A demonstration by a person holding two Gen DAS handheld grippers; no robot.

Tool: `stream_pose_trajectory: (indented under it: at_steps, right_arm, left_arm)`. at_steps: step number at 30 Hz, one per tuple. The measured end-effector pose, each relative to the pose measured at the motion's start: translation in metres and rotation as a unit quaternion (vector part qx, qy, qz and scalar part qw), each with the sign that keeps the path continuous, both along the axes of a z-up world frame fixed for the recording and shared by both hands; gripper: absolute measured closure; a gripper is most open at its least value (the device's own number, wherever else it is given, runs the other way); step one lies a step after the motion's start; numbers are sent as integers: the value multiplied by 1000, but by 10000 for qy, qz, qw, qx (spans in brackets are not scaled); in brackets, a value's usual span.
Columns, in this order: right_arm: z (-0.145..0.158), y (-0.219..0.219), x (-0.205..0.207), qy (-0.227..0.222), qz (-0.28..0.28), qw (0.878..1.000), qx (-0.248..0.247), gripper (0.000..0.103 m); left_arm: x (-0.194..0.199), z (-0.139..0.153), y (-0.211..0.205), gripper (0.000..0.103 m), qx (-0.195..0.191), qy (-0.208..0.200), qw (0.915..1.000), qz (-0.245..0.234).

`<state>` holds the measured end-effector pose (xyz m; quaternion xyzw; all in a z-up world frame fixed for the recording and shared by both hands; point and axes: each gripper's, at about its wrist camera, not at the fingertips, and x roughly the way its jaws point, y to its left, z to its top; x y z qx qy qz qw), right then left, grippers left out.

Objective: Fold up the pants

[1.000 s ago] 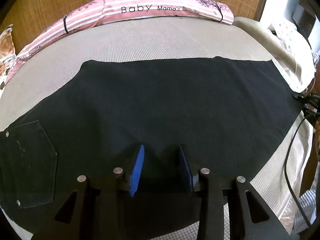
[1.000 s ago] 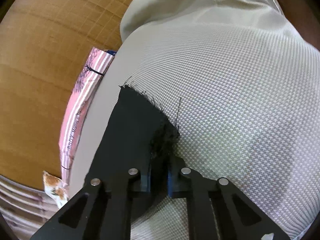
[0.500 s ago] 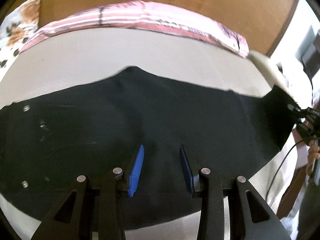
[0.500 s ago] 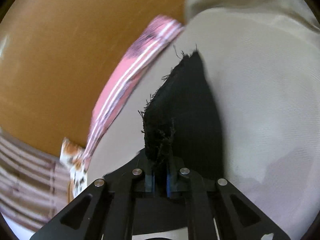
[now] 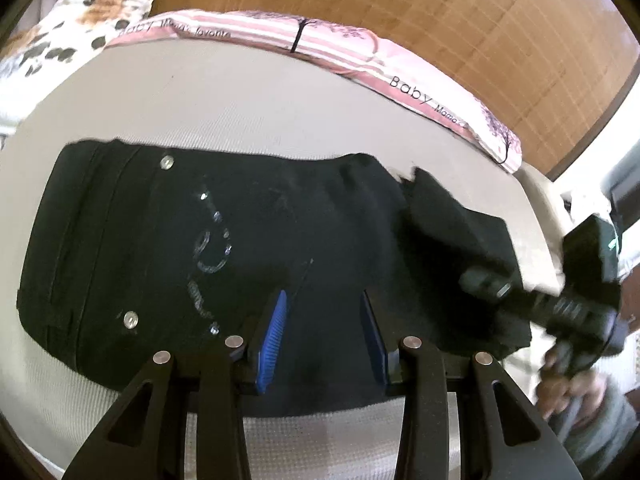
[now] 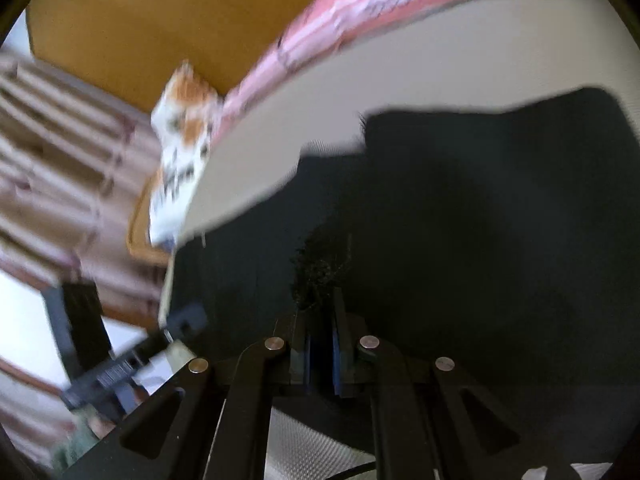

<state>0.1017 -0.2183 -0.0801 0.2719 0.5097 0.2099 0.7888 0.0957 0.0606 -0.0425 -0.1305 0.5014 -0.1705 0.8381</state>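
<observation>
Right tongs (image 6: 322,312) pitched downward, clenched on frayed pants (image 5: 240,248) hem; left tongs (image 5: 324,332) released above pants.

The pants (image 5: 224,256) are spread flat across the bed (image 5: 240,120), their waist end toward the left of the left wrist view. A long pillow (image 5: 360,52) is laid along the far edge of the bed, behind the pants, against a headboard (image 5: 480,40). Another cushion (image 5: 72,40) is set at the far left corner. At the right, a leg end (image 5: 460,232) is folded back over the pants.
</observation>
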Motion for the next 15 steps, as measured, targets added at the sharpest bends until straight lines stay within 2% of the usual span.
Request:
stream_pose_trajectory:
  at_steps: [2,3,5,6,7,9,15]
  right_arm:
    - [-12,16,-7,150,270,9992,-239,94]
    - [-17,24,-10,185,405,9977,-513,93]
    - [-19,25,-18,147,419,9968,-671,92]
    - [-19,25,-19,171,393,9969,-664,85]
    - [-17,24,-19,252,403,9971,-589,74]
    - [-9,16,-22,248,299,9982,-466,64]
    - [24,-32,-43,-140,-457,9983,-324,61]
  left_arm:
    - [-2,-2,3,64,-112,57,9999,-19]
    - [-2,-3,3,64,-187,90,9998,-46]
    - [1,-4,0,64,-291,147,9994,-86]
    - [1,-5,-1,64,-336,178,9992,-106]
    - [2,-6,-3,64,-412,234,9987,-159]
    - [2,-7,-8,64,-553,329,9975,-276]
    - [2,-12,-26,64,-1148,780,9882,-651]
